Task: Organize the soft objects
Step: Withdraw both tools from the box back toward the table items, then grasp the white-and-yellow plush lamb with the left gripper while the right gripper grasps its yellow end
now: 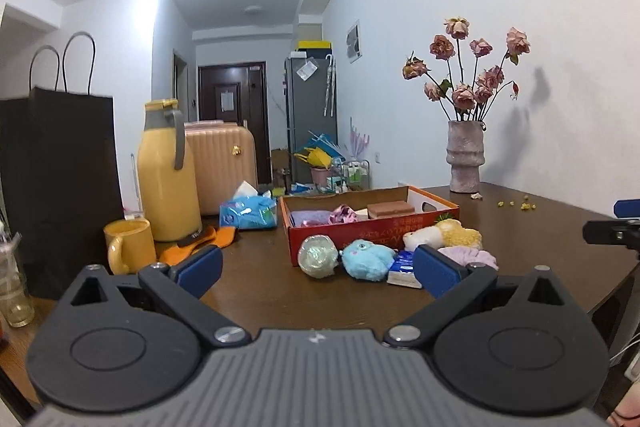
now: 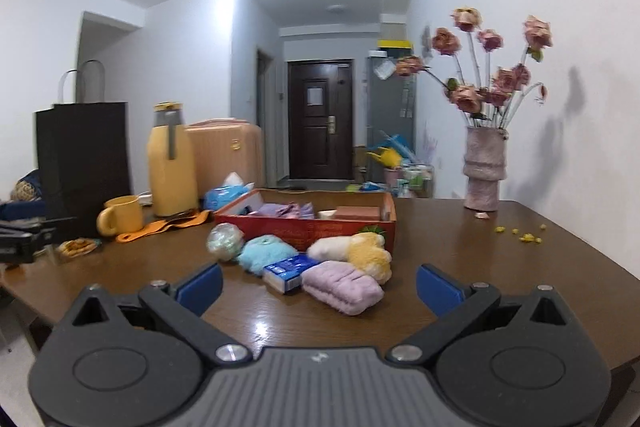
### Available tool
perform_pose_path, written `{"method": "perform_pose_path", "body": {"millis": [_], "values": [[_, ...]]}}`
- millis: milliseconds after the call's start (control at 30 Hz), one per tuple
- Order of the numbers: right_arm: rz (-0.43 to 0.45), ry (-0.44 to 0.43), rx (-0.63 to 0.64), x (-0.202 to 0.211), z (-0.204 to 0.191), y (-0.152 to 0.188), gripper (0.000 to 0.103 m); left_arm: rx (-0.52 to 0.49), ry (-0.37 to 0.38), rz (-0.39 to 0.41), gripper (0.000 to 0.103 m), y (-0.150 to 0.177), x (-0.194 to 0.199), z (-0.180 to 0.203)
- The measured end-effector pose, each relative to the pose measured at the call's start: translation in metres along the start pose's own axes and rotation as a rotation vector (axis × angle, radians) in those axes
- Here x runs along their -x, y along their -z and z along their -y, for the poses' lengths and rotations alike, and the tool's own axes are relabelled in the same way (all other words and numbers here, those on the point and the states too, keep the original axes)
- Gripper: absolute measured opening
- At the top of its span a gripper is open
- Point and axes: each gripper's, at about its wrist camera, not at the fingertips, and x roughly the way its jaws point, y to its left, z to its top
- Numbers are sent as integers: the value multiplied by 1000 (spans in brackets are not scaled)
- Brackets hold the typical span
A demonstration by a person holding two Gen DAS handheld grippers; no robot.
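On the table, red box (image 2: 306, 229) holding purple cloths (image 2: 286, 209) and brown block (image 2: 357, 212), left gripper (image 1: 318, 269) spread, right gripper (image 2: 319, 285) spread.

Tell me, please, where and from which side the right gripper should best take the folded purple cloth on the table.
Probably across the middle of the purple cloth, from above and the near side. It lies flat nearest the open right gripper; the blue packet touches its left, the yellow-white plush sits behind.

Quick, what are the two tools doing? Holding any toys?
Left tool: open, holding nothing.
Right tool: open, holding nothing.
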Motion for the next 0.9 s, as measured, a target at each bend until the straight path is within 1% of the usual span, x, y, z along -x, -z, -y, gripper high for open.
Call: {"method": "perform_pose_path", "body": {"millis": [133, 267, 400, 467, 567, 600, 667, 733, 767, 833, 900], "values": [[-17, -10, -22, -5, 3, 5, 103, -15, 2, -40, 103, 7, -5, 3], [-18, 13, -36, -13, 7, 6, 103, -7, 19, -64, 103, 10, -15, 4], [-45, 27, -61, -36, 19, 13, 103, -21, 44, -103, 103, 11, -40, 13], [-67, 48, -59, -53, 26, 15, 103, -17, 77, -124, 103, 8, -61, 20], [-99, 74, -77, -87, 41, 12, 100, 1, 173, -150, 103, -1, -104, 35], [-103, 75, -86, -99, 47, 11, 98, 2, 191, -158, 102, -4, -119, 40], [-118, 80, -100, -122, 56, 6, 96, -20, 208, -178, 90, -12, -154, 55], [-136, 75, -106, -148, 65, 0, 94, -49, 233, -191, 82, -18, -188, 69], [-150, 66, -106, -162, 68, -2, 93, -63, 261, -207, 79, -20, -209, 76], [-177, 45, -99, -188, 72, -5, 88, -85, 279, -263, 75, -19, -242, 88], [-203, 23, -91, -212, 73, -5, 85, -107, 329, -305, 74, -14, -276, 98]]}}
